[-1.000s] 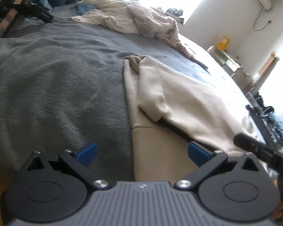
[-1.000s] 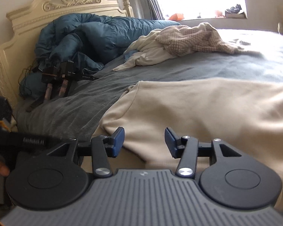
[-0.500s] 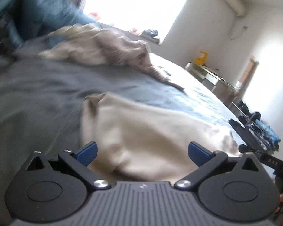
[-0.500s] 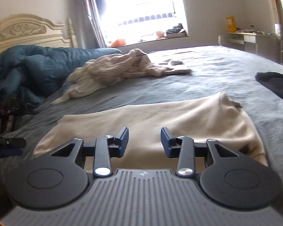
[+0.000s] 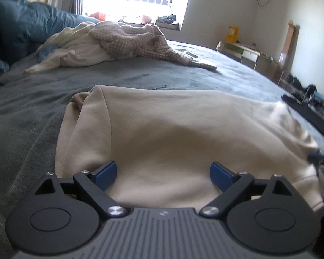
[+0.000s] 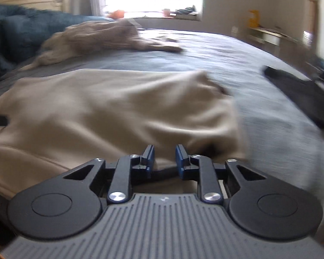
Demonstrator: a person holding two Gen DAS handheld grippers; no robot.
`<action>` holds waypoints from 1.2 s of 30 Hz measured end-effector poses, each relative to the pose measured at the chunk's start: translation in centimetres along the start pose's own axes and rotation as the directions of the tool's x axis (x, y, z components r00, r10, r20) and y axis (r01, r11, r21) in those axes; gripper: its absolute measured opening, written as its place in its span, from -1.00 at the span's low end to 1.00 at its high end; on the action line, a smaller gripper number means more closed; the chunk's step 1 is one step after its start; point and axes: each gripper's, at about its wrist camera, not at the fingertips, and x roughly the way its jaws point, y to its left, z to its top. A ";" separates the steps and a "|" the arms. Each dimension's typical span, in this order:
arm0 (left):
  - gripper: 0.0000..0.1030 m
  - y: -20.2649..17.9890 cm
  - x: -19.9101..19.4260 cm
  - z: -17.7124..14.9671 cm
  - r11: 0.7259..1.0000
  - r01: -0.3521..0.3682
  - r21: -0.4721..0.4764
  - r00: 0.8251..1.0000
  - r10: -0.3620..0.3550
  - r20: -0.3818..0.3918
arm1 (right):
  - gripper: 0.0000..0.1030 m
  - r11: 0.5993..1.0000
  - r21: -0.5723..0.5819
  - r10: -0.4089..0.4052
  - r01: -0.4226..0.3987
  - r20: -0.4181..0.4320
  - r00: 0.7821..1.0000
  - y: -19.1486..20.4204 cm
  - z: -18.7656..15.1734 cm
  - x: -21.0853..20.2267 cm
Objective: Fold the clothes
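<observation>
A beige sweatshirt (image 5: 183, 125) lies spread on the grey bed (image 5: 32, 112), one sleeve folded in at its left side. My left gripper (image 5: 164, 172) hangs wide open over the garment's near edge, nothing between its blue pads. In the blurred right wrist view the sweatshirt (image 6: 110, 108) fills the foreground. My right gripper (image 6: 164, 155) sits low at its near right corner, jaws drawn almost together with beige cloth in the narrow gap. A dark tip of the right gripper (image 5: 321, 158) shows at the sweatshirt's right edge.
A heap of cream and checked clothes (image 5: 127, 38) lies farther up the bed beside a blue duvet (image 5: 21, 23). A dark garment (image 6: 302, 95) rests on the right of the blanket. A desk (image 5: 244, 49) stands by the far wall under a bright window.
Both grippers swung to face up the bed and came down to the sweatshirt's near edge. The right jaws narrowed from half open to almost together; the left stayed wide open.
</observation>
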 end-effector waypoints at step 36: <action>0.83 13.0 -2.5 0.1 0.865 0.182 -0.468 0.972 -0.229 -0.044 | 0.46 0.678 -0.523 0.548 -0.516 -0.108 0.829 25.2 -1.3 -3.5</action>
